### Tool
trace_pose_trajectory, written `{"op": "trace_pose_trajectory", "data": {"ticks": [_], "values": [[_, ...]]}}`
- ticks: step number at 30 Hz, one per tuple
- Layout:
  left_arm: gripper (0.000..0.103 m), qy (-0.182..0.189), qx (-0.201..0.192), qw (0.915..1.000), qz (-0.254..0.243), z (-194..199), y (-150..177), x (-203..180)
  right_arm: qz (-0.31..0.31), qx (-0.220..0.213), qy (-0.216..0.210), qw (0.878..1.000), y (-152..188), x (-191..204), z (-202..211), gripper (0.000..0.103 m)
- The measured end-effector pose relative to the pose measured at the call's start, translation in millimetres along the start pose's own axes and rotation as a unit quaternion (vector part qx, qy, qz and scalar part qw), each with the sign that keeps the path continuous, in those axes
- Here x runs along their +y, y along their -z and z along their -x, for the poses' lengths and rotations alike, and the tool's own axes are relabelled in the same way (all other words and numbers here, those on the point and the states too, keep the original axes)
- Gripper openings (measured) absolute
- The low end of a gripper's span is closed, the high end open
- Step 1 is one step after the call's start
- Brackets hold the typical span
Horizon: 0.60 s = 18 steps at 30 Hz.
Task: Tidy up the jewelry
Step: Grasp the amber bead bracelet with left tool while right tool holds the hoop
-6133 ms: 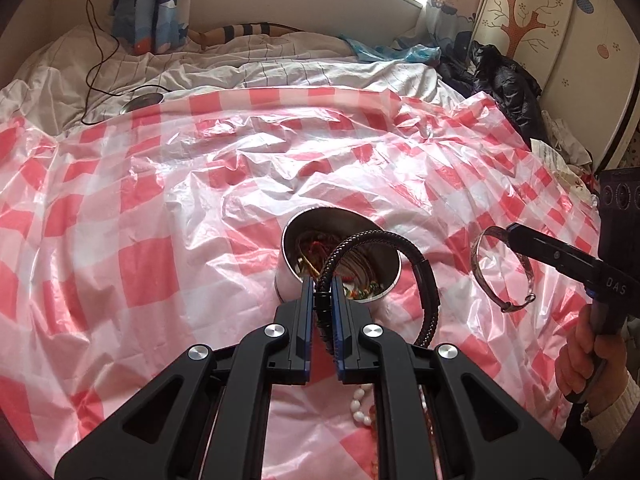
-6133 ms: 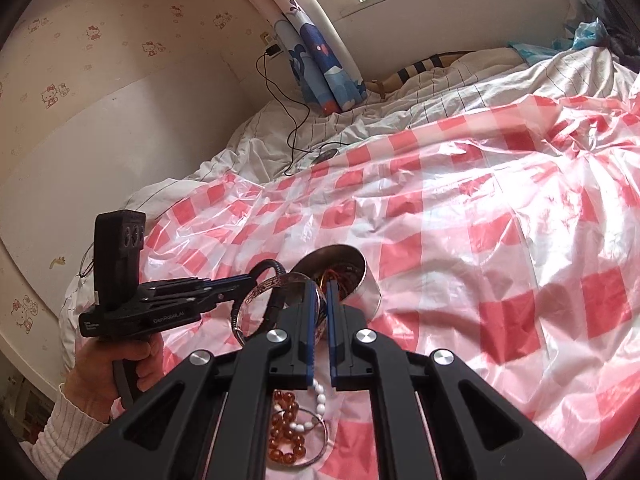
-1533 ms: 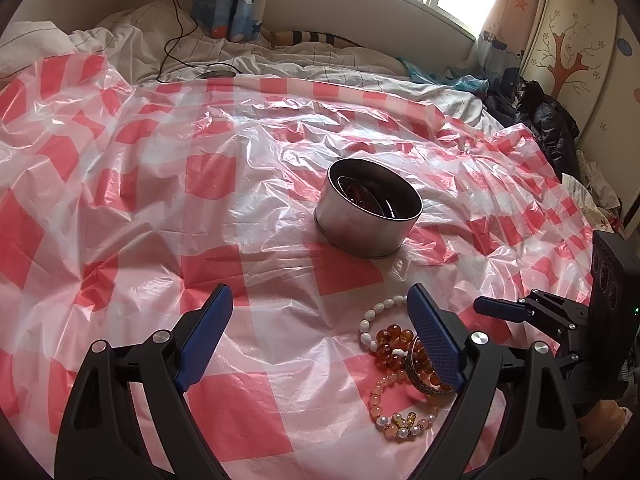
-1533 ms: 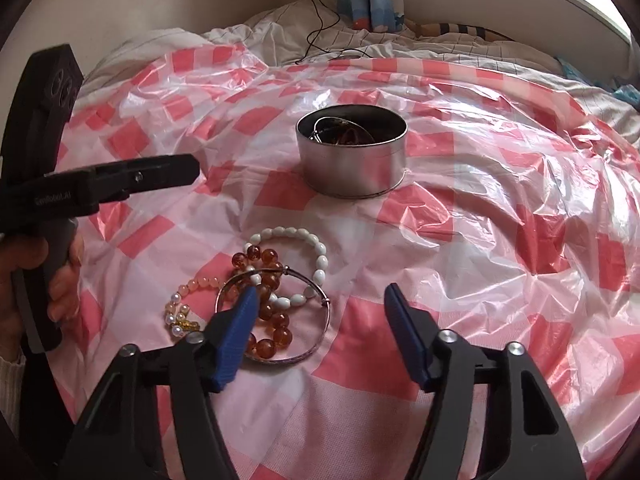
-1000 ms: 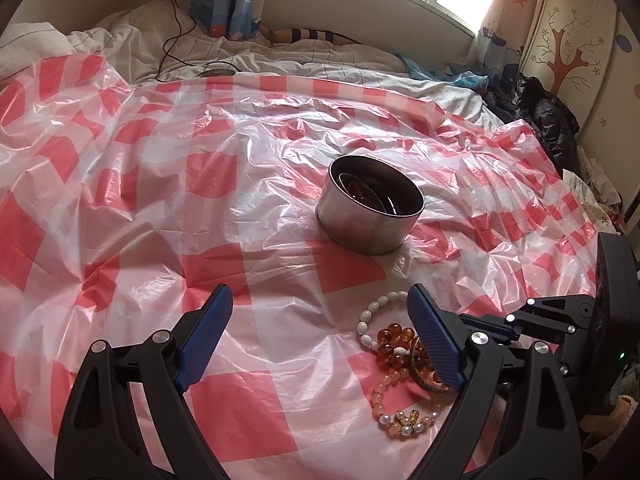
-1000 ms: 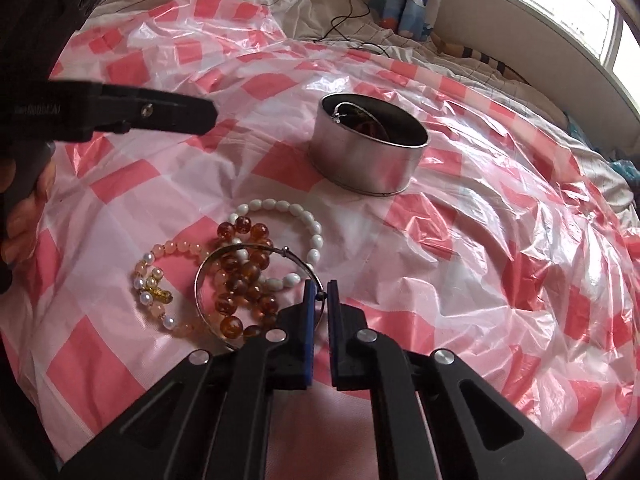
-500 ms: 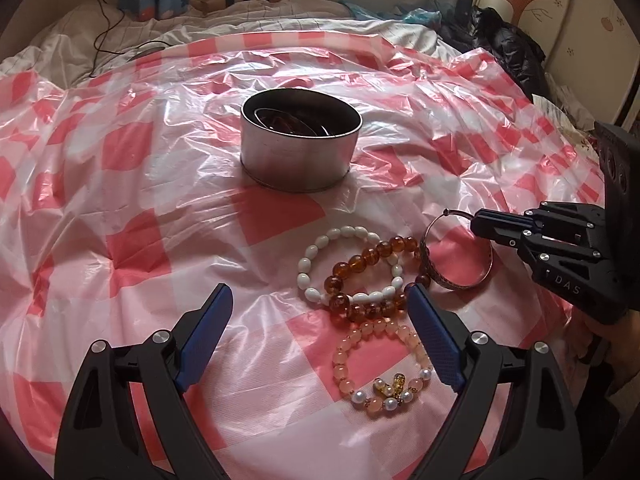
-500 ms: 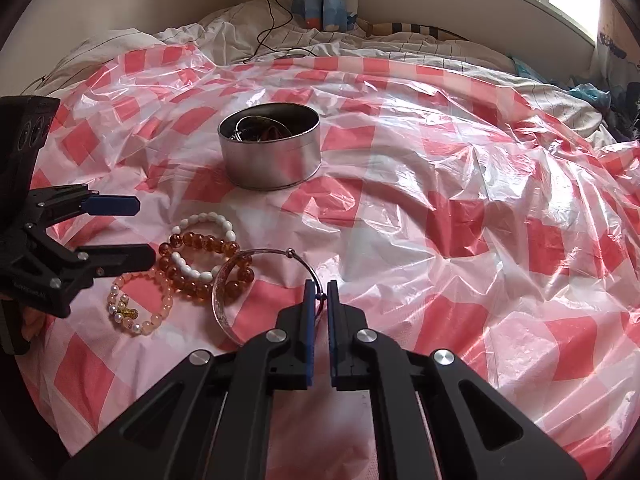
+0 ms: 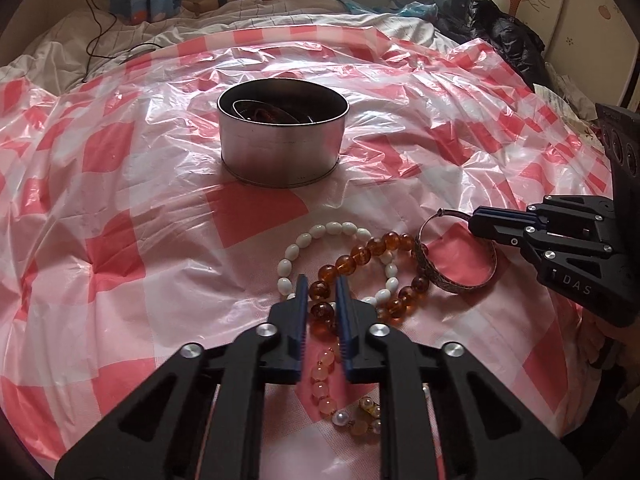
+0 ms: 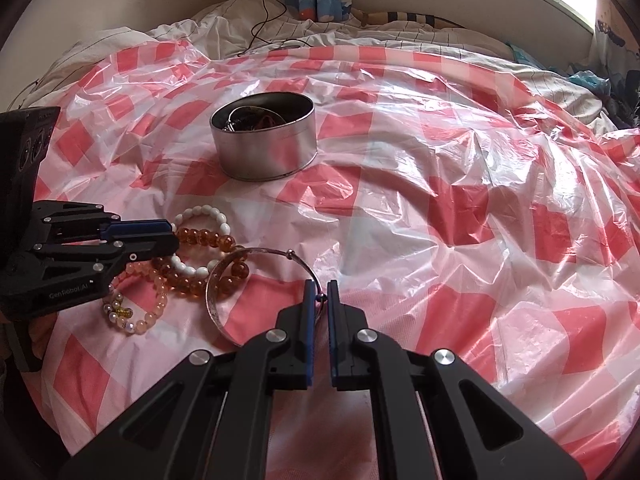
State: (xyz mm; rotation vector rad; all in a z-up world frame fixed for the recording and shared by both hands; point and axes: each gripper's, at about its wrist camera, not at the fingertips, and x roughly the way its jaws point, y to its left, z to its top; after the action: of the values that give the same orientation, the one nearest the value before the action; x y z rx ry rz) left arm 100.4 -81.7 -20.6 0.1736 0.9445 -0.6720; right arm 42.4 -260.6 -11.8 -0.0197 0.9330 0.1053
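Observation:
A round metal tin (image 9: 282, 136) holding jewelry stands on the red-checked plastic sheet (image 9: 120, 240); it also shows in the right wrist view (image 10: 264, 144). In front of it lie an amber bead bracelet (image 9: 360, 256), a white bead bracelet (image 9: 332, 230) and a peach bead bracelet (image 9: 324, 384). My left gripper (image 9: 321, 292) is shut on the amber bead bracelet. My right gripper (image 10: 318, 290) is shut on a silver bangle (image 10: 224, 280), also seen in the left wrist view (image 9: 452, 284).
The sheet covers a bed with white bedding (image 10: 200, 36) behind it. A cable (image 9: 96, 36) lies at the back left. Dark clothes (image 9: 504, 44) are piled at the back right by a cupboard.
My left gripper has closed from wide open onto the amber bead bracelet. My right gripper still holds the silver bangle, now low beside the beads.

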Motion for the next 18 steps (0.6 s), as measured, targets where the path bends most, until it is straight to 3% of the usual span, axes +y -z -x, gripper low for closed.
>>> {"op": "trace_pose_trajectory", "data": {"ticks": [2,4,5,6,8,10,15,18], "values": [[0.010,0.002,0.001,1.0000,-0.005,1,1,-1,0.000,0.005,0.000,1.000,0,0,-2,0.007],[0.010,0.012,0.001,0.9999,-0.006,5,1,-1,-0.003,0.008,-0.002,1.000,1,-1,-4,0.014],[0.010,0.022,-0.005,0.9997,0.000,8,0,1,-0.004,0.009,-0.005,1.000,1,-1,-4,0.024],[0.010,0.036,-0.012,0.9992,0.008,14,-1,4,-0.004,0.008,-0.010,1.000,1,-1,-4,0.041],[0.010,0.063,-0.031,0.9972,0.023,25,-3,11,0.005,0.007,-0.006,1.000,2,3,-5,0.054],[0.010,0.086,-0.045,0.9944,0.042,34,-4,18,0.020,0.010,0.003,1.000,3,8,-8,0.054],[0.010,0.145,-0.072,0.9831,0.084,46,-5,32,0.020,0.005,0.004,1.000,4,10,-7,0.013],[0.010,0.170,-0.086,0.9775,0.091,52,-7,33,0.005,-0.008,-0.005,1.000,2,5,-2,0.007]]}}
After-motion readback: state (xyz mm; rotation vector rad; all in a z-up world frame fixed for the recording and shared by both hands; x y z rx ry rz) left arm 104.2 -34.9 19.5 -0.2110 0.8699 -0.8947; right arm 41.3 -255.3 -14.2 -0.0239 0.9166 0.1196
